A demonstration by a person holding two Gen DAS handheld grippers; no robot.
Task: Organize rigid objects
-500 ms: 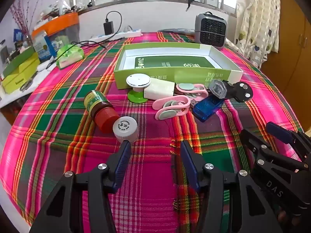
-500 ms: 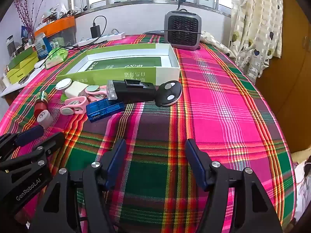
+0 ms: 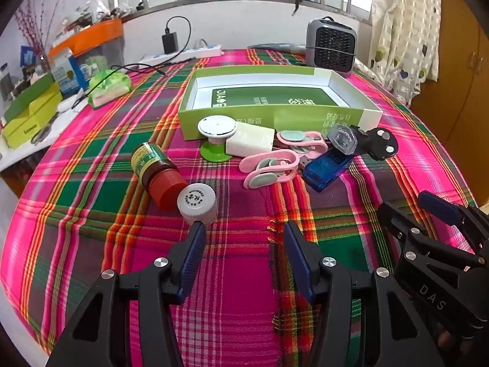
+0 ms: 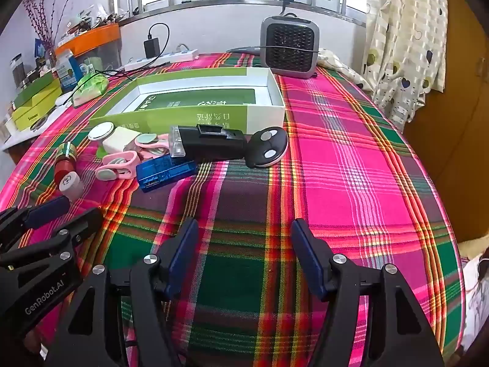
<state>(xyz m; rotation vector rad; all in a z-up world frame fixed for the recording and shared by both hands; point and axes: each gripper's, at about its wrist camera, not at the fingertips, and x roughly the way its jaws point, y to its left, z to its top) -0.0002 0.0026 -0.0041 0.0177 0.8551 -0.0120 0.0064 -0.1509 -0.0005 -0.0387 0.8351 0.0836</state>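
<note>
A green-and-white open box (image 3: 275, 113) (image 4: 195, 113) lies on the plaid cloth. In front of it sit a brown bottle with a red cap (image 3: 154, 172) (image 4: 64, 159), a white-capped bottle (image 3: 198, 203) (image 4: 71, 183), a white disc on a green base (image 3: 216, 134), a white block (image 3: 250, 143), two pink clips (image 3: 270, 168) (image 4: 117, 165), a blue translucent case (image 3: 327, 168) (image 4: 166, 171) and a black flashlight (image 4: 211, 143) with a round black piece (image 4: 269, 148). My left gripper (image 3: 243, 238) stands open just short of the white-capped bottle. My right gripper (image 4: 244, 235) is open over bare cloth.
A grey fan heater (image 3: 331, 46) (image 4: 288, 50) stands behind the box. A power strip with a charger (image 3: 183, 52) lies at the back. A green packet (image 3: 110, 87), yellow-green boxes (image 3: 27, 116) and an orange-lidded bin (image 3: 88, 39) crowd the left side. Curtains (image 4: 403, 39) hang at right.
</note>
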